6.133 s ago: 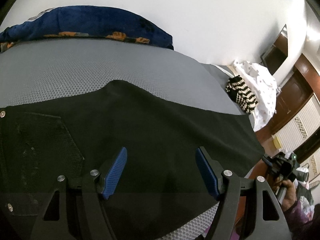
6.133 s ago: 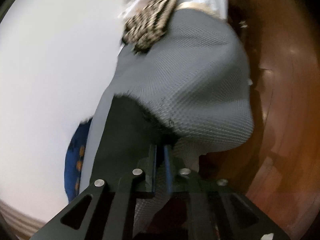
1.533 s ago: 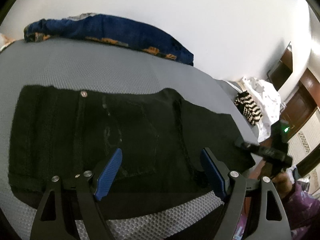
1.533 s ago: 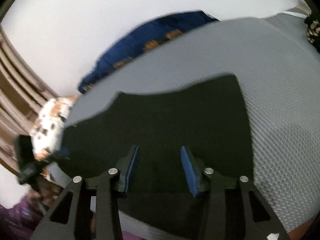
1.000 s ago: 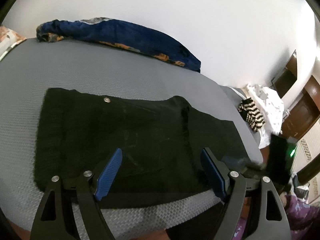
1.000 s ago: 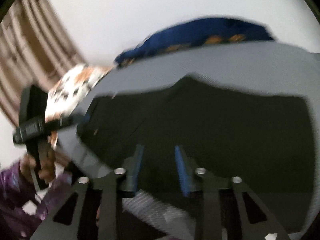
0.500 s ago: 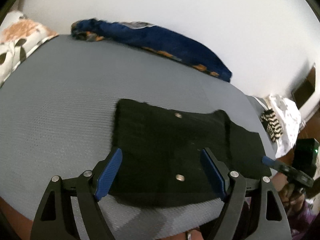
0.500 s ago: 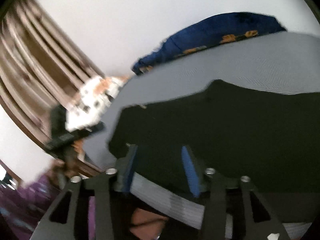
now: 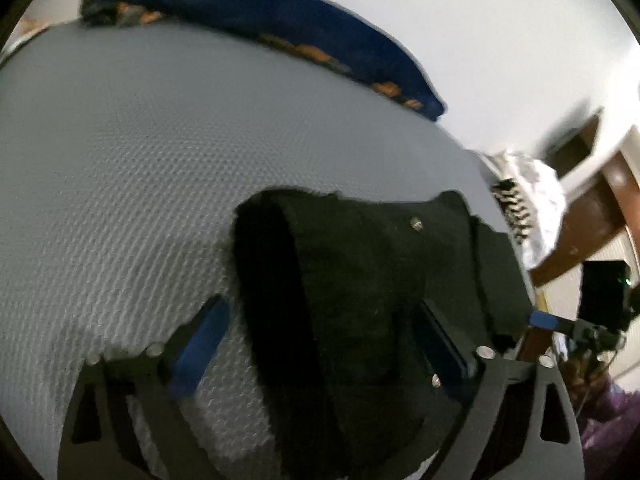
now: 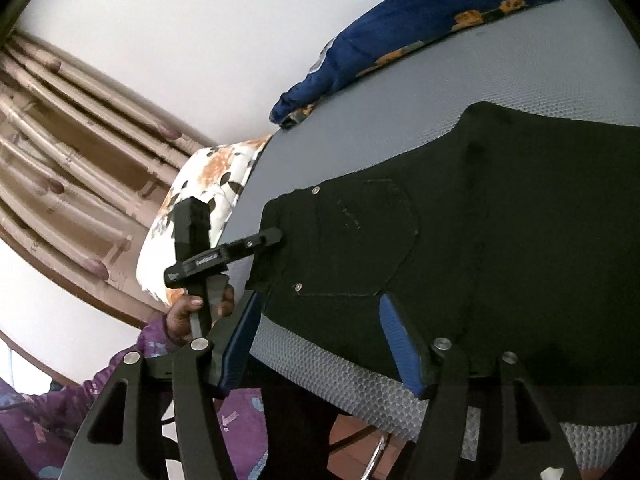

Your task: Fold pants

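The black pants (image 10: 500,232) lie flat on the grey bed (image 9: 120,160), near its front edge, already doubled into a compact slab: the waistband end with its rivets and back pocket lies toward the person's left, and the rest runs off toward their right. The left tongs (image 9: 320,344) straddle the waistband end; their jaws have just been opening and stand wide apart, one blue pad (image 9: 198,346) on bare bed beside the cloth, the other over the cloth, neither pinching anything. In the right wrist view those same tongs show as a black finger reaching to the waistband edge, held by a hand (image 10: 200,312) in a purple sleeve. The right tongs (image 10: 320,344) hover over the near edge by the pocket; their jaws have also just been opening and stand part-way apart, with only the cloth's edge and the bed below them, nothing gripped. By the look of it, one fold is laid and both tongs are lining up for another. The next move likely calls for closing on the waistband edge, through all layers, then carrying it across without dragging the lower layers askew.
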`<state>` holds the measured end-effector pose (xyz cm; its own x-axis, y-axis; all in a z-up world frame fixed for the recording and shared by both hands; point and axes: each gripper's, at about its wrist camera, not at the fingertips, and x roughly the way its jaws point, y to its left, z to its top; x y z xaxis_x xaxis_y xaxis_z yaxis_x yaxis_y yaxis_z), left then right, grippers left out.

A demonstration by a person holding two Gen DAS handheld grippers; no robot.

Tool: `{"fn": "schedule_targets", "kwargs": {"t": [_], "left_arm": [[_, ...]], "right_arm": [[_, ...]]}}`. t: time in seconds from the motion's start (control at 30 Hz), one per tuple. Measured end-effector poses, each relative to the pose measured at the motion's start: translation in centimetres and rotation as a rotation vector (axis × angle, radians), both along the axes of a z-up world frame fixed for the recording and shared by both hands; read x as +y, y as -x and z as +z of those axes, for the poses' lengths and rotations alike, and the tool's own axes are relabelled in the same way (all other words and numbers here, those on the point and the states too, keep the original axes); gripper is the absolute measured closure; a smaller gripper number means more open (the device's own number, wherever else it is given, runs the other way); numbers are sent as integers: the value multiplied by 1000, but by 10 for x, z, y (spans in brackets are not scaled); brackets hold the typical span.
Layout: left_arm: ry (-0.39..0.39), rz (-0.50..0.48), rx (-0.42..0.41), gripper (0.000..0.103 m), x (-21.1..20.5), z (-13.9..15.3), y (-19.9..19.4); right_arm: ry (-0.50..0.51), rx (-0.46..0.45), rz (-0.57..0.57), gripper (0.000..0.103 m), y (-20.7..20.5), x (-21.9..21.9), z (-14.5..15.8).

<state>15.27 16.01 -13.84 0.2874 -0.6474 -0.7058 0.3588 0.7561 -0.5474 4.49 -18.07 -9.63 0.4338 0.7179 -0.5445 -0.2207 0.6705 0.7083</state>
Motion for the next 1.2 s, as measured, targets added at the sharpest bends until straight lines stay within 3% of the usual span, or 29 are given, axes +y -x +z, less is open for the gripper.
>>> {"fn": "schedule_targets", "kwargs": {"t": [0.1,0.13,0.17,0.2,0.33,0.5,0.77,0.93,1.1,1.2], "left_arm": [[-48,-116,4,9,-17,3,-4],[-46,-132,11,19,-19,3,-6],[-41,-132,16,35,-20,3,-7],[-50,-133,32,62,-21,1,-9],[-53,-84,-9,73,-29,9,1],[7,-11,-88,81,-36,43,26],[110,11,-57,82,-71,91,34],[136,-11,-31,90,-117,125,37],[134,-42,-9,91,-175,145,40],[122,-76,-4,91,-215,148,43]], "right_arm": [[-29,24,-34,38,-4,-7,-4],[-49,37,-45,38,-6,-8,-6],[-57,45,-51,38,-7,-10,-8],[-62,56,-60,38,-8,-11,-10],[-55,68,-63,38,-9,-7,-15],[-52,74,-60,38,-11,-6,-18],[-86,30,-109,37,-1,-33,-10],[-54,-28,-103,37,3,-46,0],[-73,-85,-44,37,6,-57,15],[-89,-115,-34,30,13,-75,21]]}}
